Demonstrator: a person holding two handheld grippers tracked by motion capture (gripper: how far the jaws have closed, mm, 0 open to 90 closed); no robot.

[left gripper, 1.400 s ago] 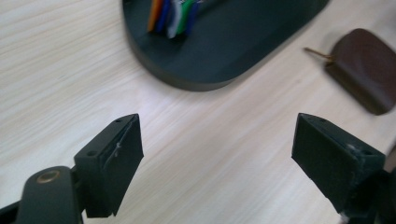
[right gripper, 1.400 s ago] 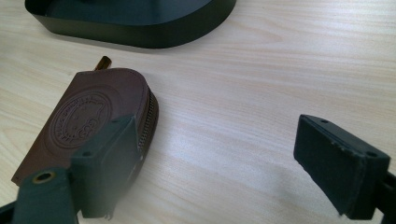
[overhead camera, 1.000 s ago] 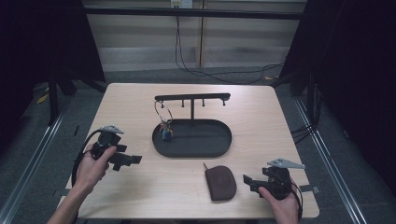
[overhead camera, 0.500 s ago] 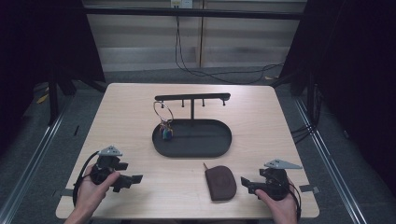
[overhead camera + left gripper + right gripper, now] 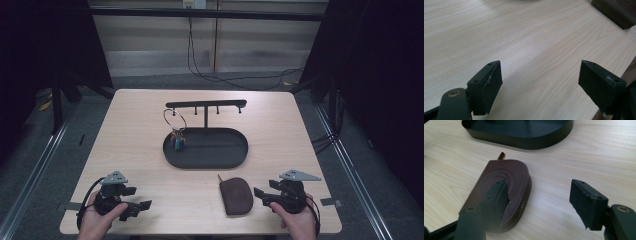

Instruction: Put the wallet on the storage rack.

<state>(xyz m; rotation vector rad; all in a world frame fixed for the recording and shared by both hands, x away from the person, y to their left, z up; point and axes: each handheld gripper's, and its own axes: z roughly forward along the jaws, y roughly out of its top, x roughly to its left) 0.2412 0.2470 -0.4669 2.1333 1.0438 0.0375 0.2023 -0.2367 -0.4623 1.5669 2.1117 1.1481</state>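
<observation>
Wooden table [image 5: 135, 125]: right gripper [image 5: 260, 193] open nr pouch [image 5: 236, 196].

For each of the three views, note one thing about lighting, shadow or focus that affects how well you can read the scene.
High view: the table is evenly lit while its surroundings fall into near black. Left gripper view: the wood grain is sharp, the near jaws are slightly soft, and a faint shadow lies between them. Right gripper view: the brown pouch and its zip teeth are crisp, the black tray shows little detail, and the near jaws blur.
</observation>
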